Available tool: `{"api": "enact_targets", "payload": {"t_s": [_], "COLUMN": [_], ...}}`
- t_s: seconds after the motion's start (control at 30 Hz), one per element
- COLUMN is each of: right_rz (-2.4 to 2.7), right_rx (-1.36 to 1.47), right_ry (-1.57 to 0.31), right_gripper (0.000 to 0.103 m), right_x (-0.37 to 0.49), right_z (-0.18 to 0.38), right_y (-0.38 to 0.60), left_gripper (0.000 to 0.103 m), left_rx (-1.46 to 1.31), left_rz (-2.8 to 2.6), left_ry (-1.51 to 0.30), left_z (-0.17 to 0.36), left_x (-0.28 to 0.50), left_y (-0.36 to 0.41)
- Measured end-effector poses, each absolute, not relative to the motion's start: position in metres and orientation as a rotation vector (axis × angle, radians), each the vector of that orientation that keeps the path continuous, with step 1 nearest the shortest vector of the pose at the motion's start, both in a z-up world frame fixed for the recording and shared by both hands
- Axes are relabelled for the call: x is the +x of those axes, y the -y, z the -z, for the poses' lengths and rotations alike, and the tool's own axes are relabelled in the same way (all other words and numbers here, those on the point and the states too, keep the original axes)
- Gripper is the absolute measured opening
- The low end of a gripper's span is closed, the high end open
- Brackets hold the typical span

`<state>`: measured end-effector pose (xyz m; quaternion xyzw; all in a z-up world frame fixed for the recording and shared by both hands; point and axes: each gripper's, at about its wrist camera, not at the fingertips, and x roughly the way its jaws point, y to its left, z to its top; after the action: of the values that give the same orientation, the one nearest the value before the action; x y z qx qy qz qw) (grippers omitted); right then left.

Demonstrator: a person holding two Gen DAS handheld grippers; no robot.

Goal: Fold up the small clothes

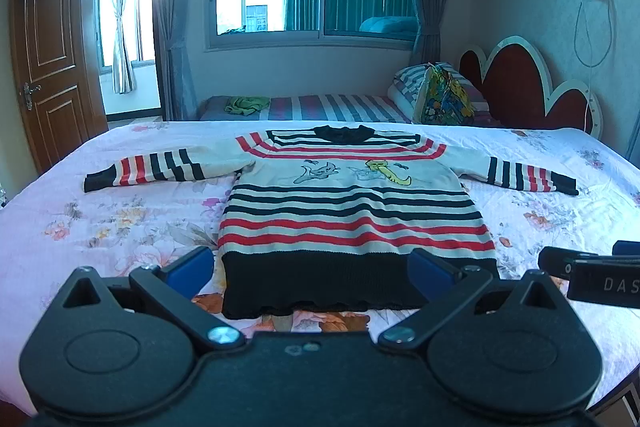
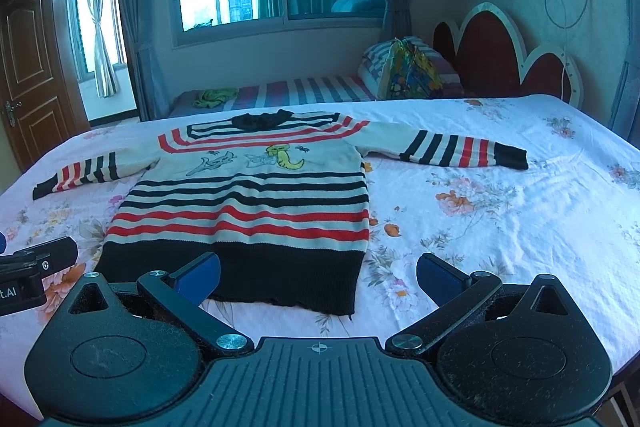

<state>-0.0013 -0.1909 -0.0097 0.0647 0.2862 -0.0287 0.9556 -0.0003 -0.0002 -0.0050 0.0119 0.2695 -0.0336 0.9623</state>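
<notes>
A small striped sweater (image 1: 352, 211), cream with black and red bands and a cartoon print, lies flat on the bed with both sleeves spread out; it also shows in the right wrist view (image 2: 248, 203). My left gripper (image 1: 312, 273) is open and empty, above the black hem near the bed's front edge. My right gripper (image 2: 318, 277) is open and empty, over the hem's right corner. The right gripper also shows at the right edge of the left wrist view (image 1: 592, 275), and the left gripper at the left edge of the right wrist view (image 2: 36, 263).
The floral bedsheet (image 1: 120, 219) covers a wide bed with a red scalloped headboard (image 1: 524, 87) at the right. A second striped bed (image 1: 320, 107) with a pillow, a colourful bag (image 1: 444, 99) and a green cloth (image 1: 244, 105) stands behind. A door (image 1: 48, 63) stands open at the left.
</notes>
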Motion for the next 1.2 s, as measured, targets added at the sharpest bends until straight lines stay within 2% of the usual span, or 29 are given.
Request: {"api": "enact_targets", "payload": {"t_s": [0.77,0.87,0.93,1.13,1.17,1.2], "right_rz": [0.123,0.091,0.056,0.193,0.209,0.223], "right_rx": [0.155,0.204,0.194,0.421,0.437,0.446], "right_ry": [-0.546,-0.525,-0.607,-0.520,-0.500,-0.494], "right_gripper": [0.103,0.103,0.103,0.102,0.089,0.056], "right_x": [-0.001,0.003,0.015,0.045,0.055,0.068], "right_z": [0.009,0.013,0.020,0.025,0.026,0.027], "right_y": [0.199,0.217,0.228,0.310,0.324,0.339], "left_gripper": [0.102,0.102,0.102,0.102,0.102,0.102], "left_rx": [0.032,0.038,-0.009,-0.003,-0.004,0.005], "left_rz": [0.071,0.196,0.222,0.210,0.188,0.172], "left_ry": [-0.582,-0.553,-0.537,-0.489,-0.476,-0.463], "left_z": [0.010,0.013,0.014,0.012,0.012,0.013], "left_x": [0.008,0.014,0.021,0.066,0.076,0.088], "left_y": [-0.003,0.000,0.000,0.013,0.014,0.017]}}
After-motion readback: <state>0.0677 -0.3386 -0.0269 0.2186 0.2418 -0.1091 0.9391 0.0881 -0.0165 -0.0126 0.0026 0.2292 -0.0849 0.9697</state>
